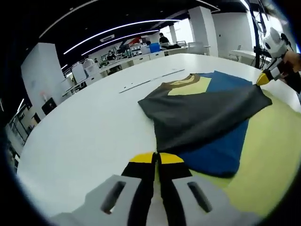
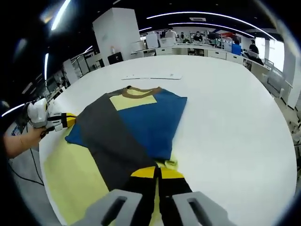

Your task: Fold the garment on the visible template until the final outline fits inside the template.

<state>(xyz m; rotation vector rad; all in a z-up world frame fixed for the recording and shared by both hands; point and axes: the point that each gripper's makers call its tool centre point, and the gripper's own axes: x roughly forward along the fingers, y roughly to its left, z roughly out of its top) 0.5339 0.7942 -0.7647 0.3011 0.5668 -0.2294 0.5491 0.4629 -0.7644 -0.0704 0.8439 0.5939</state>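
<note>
The garment (image 1: 202, 113) (image 2: 141, 117) is a blue shirt with a yellow chest panel and a brown collar. It lies on a pale yellow template (image 1: 273, 155) (image 2: 70, 174). A grey part is folded across it as a diagonal band. My left gripper (image 1: 156, 157) (image 2: 68, 120) is shut at one end of that grey band, where the cloth's corner meets its yellow tips. My right gripper (image 2: 157, 172) (image 1: 262, 79) is shut on the band's other corner. The cloth runs flat and low between the two.
The big white round table (image 1: 94, 132) (image 2: 225, 122) carries everything. Thin flat strips (image 1: 150, 81) (image 2: 150, 76) lie beyond the collar. A person's hand (image 2: 19, 139) holds the left gripper at the table's edge. Desks, chairs and people stand far behind.
</note>
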